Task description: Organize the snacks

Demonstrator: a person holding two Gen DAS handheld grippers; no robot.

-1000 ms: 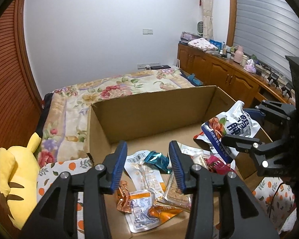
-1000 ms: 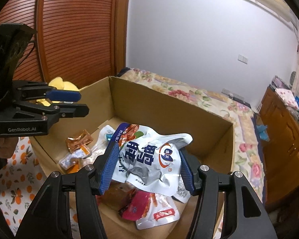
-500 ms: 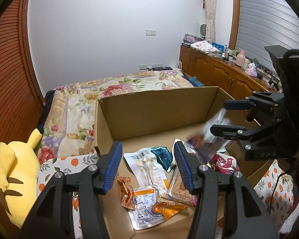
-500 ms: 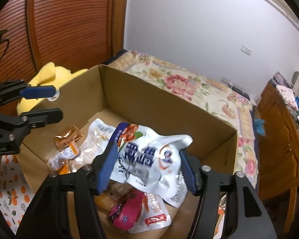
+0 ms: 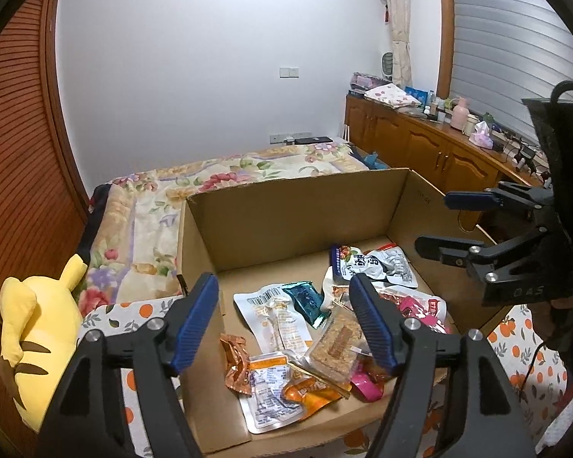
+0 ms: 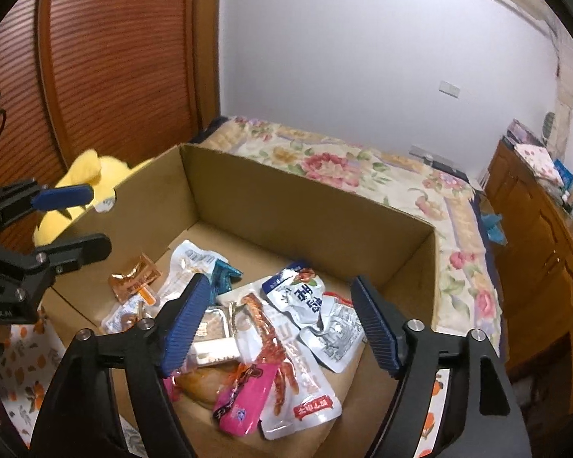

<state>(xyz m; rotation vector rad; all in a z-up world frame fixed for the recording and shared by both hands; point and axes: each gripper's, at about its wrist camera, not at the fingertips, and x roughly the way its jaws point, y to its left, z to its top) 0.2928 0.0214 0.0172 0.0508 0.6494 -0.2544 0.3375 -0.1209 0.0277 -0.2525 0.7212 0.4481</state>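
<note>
An open cardboard box holds several snack packets. A white and blue pouch lies on the pile inside, near the right wall. A teal packet, a clear cracker pack and a pink packet lie among the others. My left gripper is open and empty above the box's near left part. My right gripper is open and empty above the pile; it also shows in the left wrist view.
A yellow plush toy sits left of the box. The box stands on an orange-print cloth. A floral bed lies behind. Wooden cabinets with clutter line the right wall. A wooden slatted door is at left.
My right gripper opened and let go of the white and blue pouch, which dropped onto the pile in the box. Both grippers rose and pulled back a little.
</note>
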